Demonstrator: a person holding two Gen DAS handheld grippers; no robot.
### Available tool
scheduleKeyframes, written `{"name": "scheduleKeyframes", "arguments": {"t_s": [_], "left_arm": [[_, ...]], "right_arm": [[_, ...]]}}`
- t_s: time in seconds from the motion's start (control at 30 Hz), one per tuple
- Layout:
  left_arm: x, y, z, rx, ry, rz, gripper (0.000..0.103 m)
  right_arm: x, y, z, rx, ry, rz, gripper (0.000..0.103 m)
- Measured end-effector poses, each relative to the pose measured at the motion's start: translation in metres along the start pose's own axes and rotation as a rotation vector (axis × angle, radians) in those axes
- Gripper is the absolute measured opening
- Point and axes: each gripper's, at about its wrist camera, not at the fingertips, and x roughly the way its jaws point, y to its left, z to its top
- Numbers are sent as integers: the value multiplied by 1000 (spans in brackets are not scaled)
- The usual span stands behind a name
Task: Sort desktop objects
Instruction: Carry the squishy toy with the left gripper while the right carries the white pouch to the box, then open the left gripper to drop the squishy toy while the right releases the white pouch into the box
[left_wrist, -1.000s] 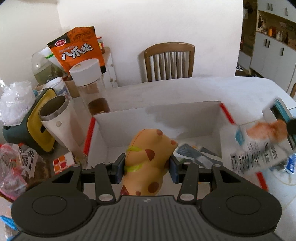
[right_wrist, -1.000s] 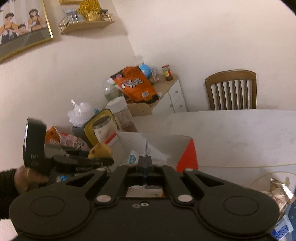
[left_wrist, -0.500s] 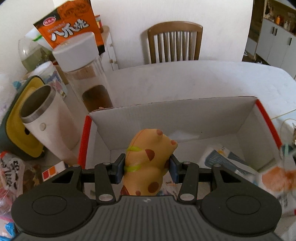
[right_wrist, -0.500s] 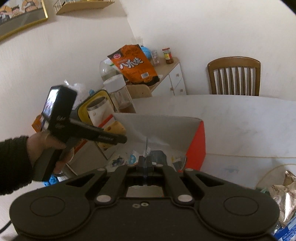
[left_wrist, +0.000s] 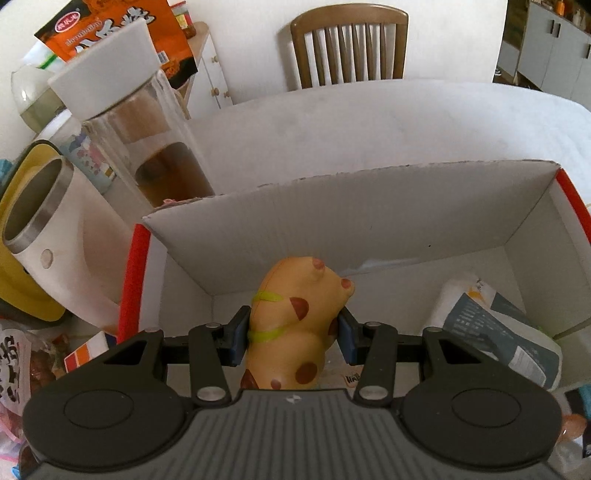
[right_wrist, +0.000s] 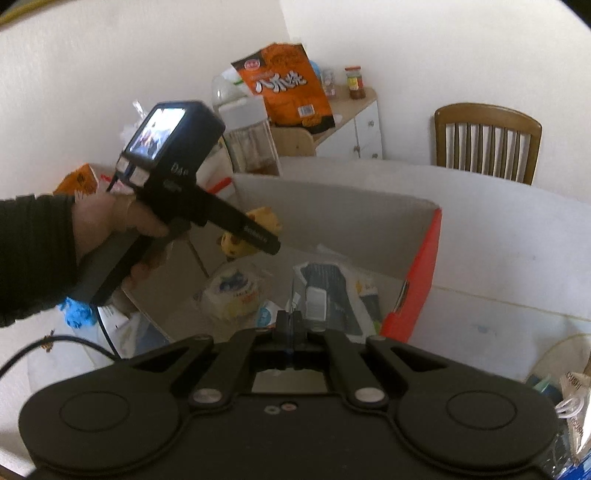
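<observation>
My left gripper (left_wrist: 293, 334) is shut on a yellow squishy toy with brown spots (left_wrist: 295, 325) and holds it above the left part of an open white cardboard box with red edges (left_wrist: 369, 221). The toy also shows in the right wrist view (right_wrist: 258, 225), held by the left gripper (right_wrist: 255, 236) over the box (right_wrist: 332, 221). My right gripper (right_wrist: 291, 325) is shut on the thin edge of a clear packet (right_wrist: 293, 295) at the near side of the box. A white and grey packet (left_wrist: 495, 332) lies in the box on the right.
Left of the box stand a white steel cup (left_wrist: 55, 229), a glass bottle with a white cap (left_wrist: 140, 140) and an orange snack bag (left_wrist: 118, 33). A wooden chair (left_wrist: 351, 44) stands behind the table. Loose snack packets (right_wrist: 569, 398) lie at the right.
My left gripper has carried the toy forward and lower, over the box. My right gripper has moved closer to the box with the packet edge still pinched.
</observation>
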Motion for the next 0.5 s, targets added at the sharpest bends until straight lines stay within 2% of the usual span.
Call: {"name": "scheduleKeyframes", "arguments": {"t_s": [0.5], "left_arm": [[16, 0, 0, 4, 47, 8, 47]], "right_arm": [[15, 4, -6, -16, 68, -9, 0]]}}
